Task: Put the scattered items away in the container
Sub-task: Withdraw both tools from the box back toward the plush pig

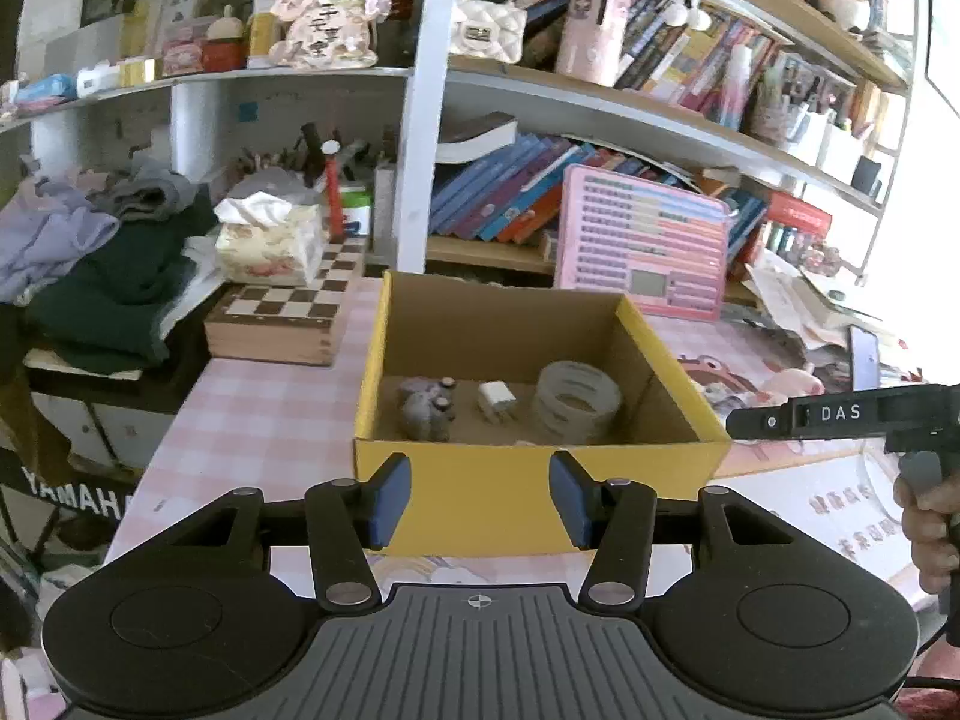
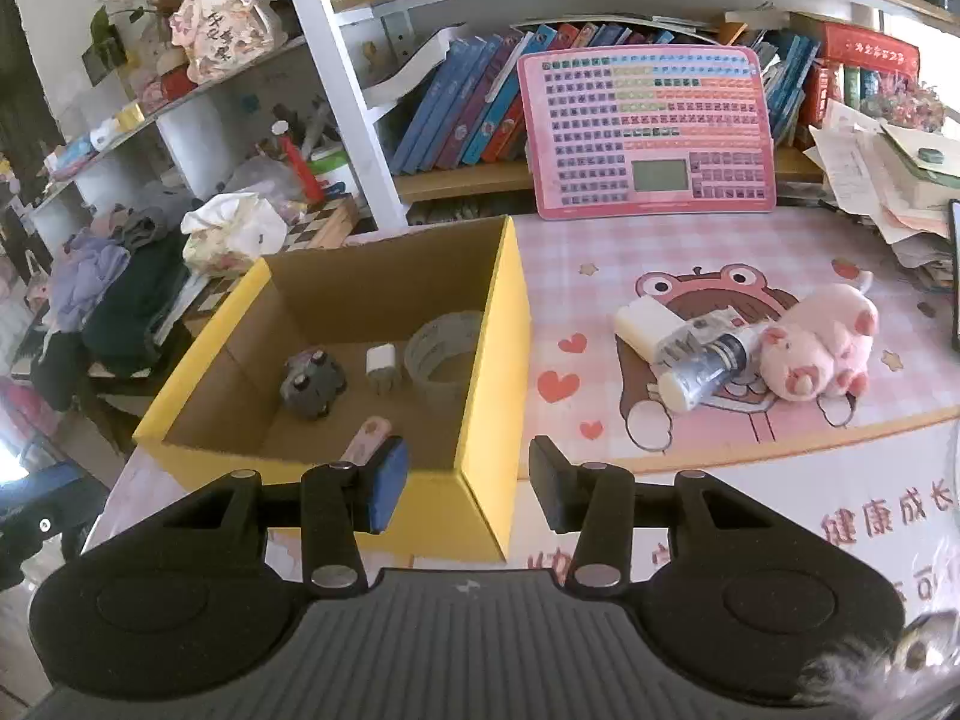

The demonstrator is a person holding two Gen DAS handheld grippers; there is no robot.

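Observation:
A yellow cardboard box (image 1: 528, 498) (image 2: 513, 324) stands on the pink table. Inside lie a grey toy (image 1: 426, 411) (image 2: 312, 384), a white charger plug (image 1: 497, 401) (image 2: 382, 365), a tape roll (image 1: 577, 399) (image 2: 441, 351) and a pink flat item (image 2: 366, 441). My left gripper (image 1: 480, 501) is open and empty before the box's front wall. My right gripper (image 2: 465, 489) is open and empty over the box's near right corner. On the mat to the right lie a white block (image 2: 645, 324), a clear bottle (image 2: 699, 363) and a pink pig plush (image 2: 819, 345).
A pink keyboard toy (image 2: 645, 132) leans on the bookshelf behind. A chessboard box (image 1: 288, 312) with a tissue pack (image 1: 270, 240) and a clothes pile (image 1: 102, 264) sit left. Papers (image 2: 882, 174) pile at the right. The right gripper's body (image 1: 840, 417) shows in the left wrist view.

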